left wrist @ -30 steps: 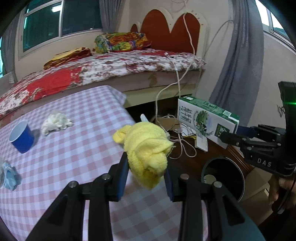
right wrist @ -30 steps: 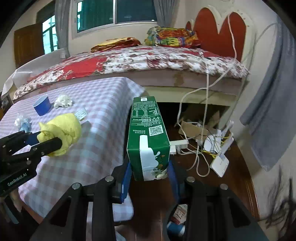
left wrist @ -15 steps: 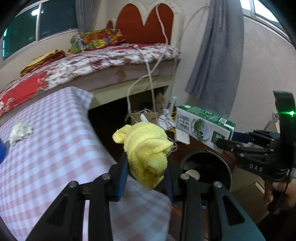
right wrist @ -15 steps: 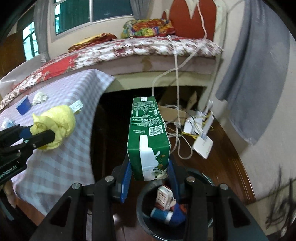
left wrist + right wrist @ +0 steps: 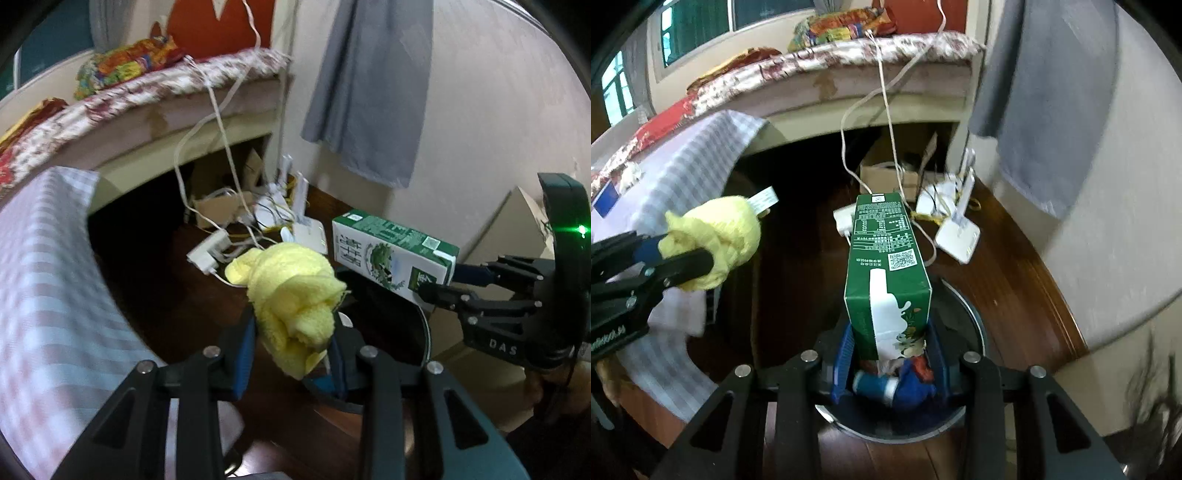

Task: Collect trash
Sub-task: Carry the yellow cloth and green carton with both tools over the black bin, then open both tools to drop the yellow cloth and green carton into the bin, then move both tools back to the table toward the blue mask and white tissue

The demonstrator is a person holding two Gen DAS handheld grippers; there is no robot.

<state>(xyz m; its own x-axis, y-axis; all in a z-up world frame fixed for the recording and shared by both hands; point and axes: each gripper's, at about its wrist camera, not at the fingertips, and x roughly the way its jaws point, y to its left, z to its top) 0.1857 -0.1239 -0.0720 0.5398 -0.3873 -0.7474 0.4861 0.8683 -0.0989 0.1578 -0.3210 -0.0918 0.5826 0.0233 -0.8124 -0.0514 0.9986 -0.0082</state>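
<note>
Carrying two pieces of trash to the bin at once, neither dropped yet. My right gripper has its fingers clamped on the base of the green milk carton; the carton sticks out forward and sits directly over the bin mouth. My left gripper has its fingers closed on the yellow cloth wad, which bulges out above them.

Progress, judged from this: the bin already has stuff in it, a blue cylinder and some crumpled wrappers. Back on the checked surface I can just make out a blue cup and a pale crumpled scrap beside it, so at least one more trip is left. Can't tell what else is there, most of it is out of frame.

Pose: both grippers pitched steeply down toward the floor. In the right wrist view the right one is centred over the bin. In the left wrist view the cloth overlaps the near rim of the bin; the right wrist view shows it off to the side, near the surface edge, so probably not fully over the opening. Carton looks ready to release; cloth needs a bit more travel inward.
</note>
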